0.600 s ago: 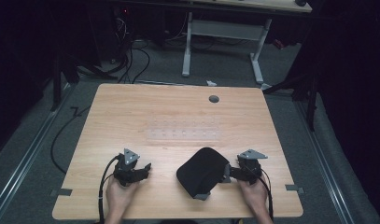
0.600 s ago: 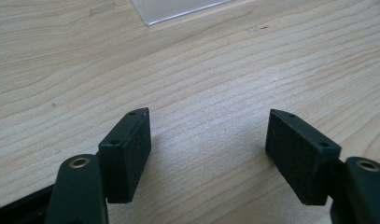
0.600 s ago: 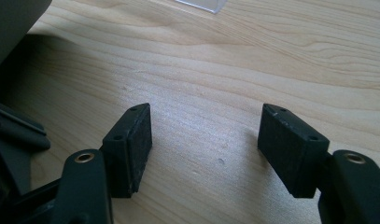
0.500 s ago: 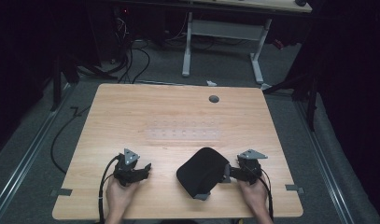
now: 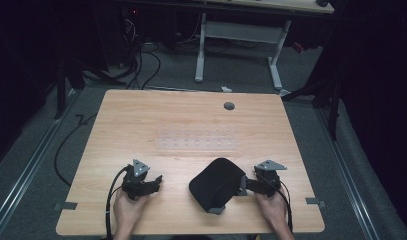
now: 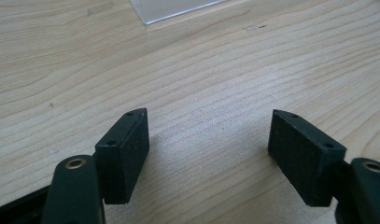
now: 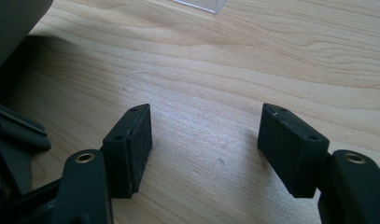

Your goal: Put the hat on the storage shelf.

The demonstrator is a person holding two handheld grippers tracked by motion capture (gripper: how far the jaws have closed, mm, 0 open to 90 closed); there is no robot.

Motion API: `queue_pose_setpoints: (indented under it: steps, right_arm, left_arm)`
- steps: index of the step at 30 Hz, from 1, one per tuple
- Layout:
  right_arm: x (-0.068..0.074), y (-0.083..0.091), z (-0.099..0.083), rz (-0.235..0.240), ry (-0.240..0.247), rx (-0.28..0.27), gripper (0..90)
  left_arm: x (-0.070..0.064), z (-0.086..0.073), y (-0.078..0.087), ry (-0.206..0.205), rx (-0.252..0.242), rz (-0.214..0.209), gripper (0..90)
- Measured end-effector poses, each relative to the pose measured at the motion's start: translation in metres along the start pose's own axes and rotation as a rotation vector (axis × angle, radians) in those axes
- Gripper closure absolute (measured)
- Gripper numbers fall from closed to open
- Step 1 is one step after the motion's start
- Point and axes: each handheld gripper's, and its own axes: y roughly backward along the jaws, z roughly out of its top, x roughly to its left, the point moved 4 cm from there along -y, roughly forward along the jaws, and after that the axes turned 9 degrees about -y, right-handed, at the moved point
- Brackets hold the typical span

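Note:
A black soft bag lies near the front edge of the wooden table, with a grey tab at its near corner. My right gripper rests just to its right, pointing toward it, jaws open and apart from it. In the right gripper view, the right gripper has bare wood between its pads, and the bag and its dark straps lie at the left edge. My left gripper rests on the table left of the bag. The left gripper stands open over bare wood.
A clear plastic sheet lies flat at the table's middle; its corner shows ahead of the left jaws and its corner ahead of the right ones. A round cable hole sits at the back. Cables and desk legs stand on the floor beyond.

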Motion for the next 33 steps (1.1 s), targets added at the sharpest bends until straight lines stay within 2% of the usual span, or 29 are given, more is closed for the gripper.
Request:
queue_pose_setpoints:
  steps: [7, 11, 14, 16, 23, 29, 33]
  right_arm:
    - [-0.002, 0.000, 0.000, -0.010, -0.023, -0.004, 36.6]
    - [-0.003, 0.000, 0.001, -0.021, -0.017, -0.005, 37.3]
    - [-0.005, 0.001, 0.001, -0.016, -0.033, -0.004, 38.2]
    - [-0.008, 0.002, 0.001, -0.008, -0.061, 0.000, 38.8]
    - [-0.013, 0.006, 0.000, -0.001, -0.083, 0.003, 39.8]
    - [-0.018, 0.017, 0.002, 0.010, -0.114, -0.032, 41.9]
    - [-0.019, 0.021, 0.003, 0.019, -0.116, -0.047, 42.7]
  left_arm:
    - [0.000, 0.000, 0.000, -0.001, -0.001, 0.001, 29.5]
    - [0.000, 0.000, 0.000, -0.001, -0.001, 0.002, 29.4]
    - [0.000, 0.000, 0.000, -0.001, -0.001, 0.002, 29.4]
    - [0.000, 0.000, 0.000, -0.001, -0.001, 0.002, 29.4]
    - [0.000, 0.000, 0.000, -0.001, -0.001, 0.003, 29.3]
    - [0.000, 0.000, 0.000, -0.004, 0.001, 0.004, 28.7]
    - [0.000, 0.000, 0.000, -0.004, 0.001, 0.004, 28.6]
